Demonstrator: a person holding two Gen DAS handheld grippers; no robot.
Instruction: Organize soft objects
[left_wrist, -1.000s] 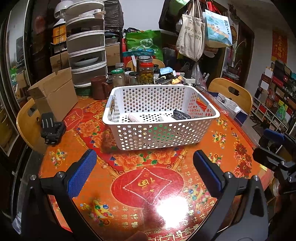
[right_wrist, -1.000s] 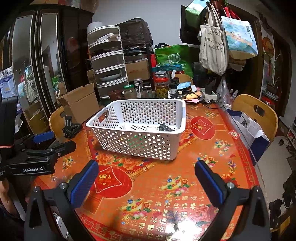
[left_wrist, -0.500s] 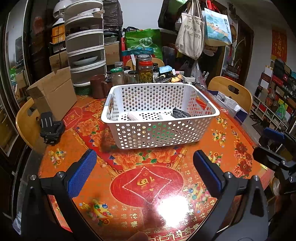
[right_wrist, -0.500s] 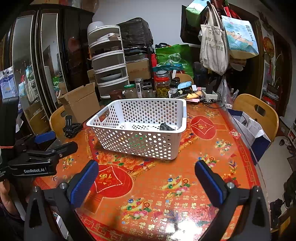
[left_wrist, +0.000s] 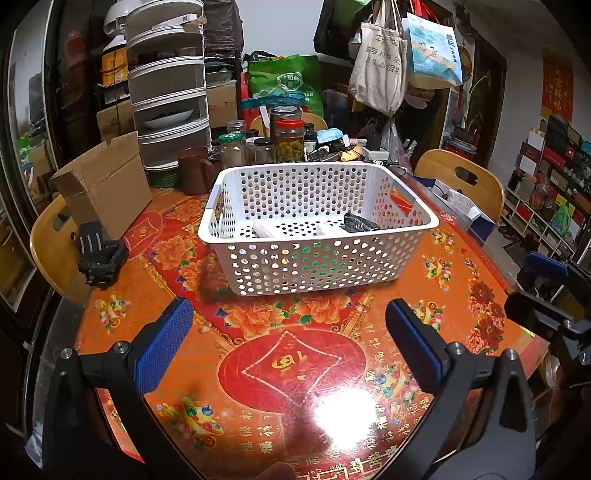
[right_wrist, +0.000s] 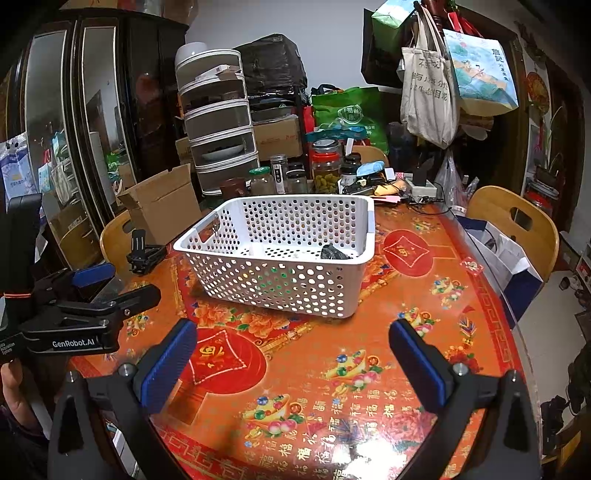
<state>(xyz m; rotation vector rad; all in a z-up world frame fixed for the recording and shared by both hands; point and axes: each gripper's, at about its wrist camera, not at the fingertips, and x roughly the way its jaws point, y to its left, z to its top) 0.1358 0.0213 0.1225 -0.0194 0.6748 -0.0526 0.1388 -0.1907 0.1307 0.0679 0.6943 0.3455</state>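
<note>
Red patterned tablecloth (left_wrist: 295, 369) is carrying a white perforated basket (left_wrist: 317, 258) at centre, jars (left_wrist: 291, 140) and a cardboard box (left_wrist: 107, 184) crowding behind. Left gripper (left_wrist: 288, 339) and right gripper (right_wrist: 291, 354) are hovering near the table's front edge, jaws wide, holding nothing. Soft items are lying in the basket: a dark crumpled piece (left_wrist: 360, 223) and pale ones (left_wrist: 264, 229). Risk: reaching in may be snagging the rim, dragging the basket toward the jars.
</note>
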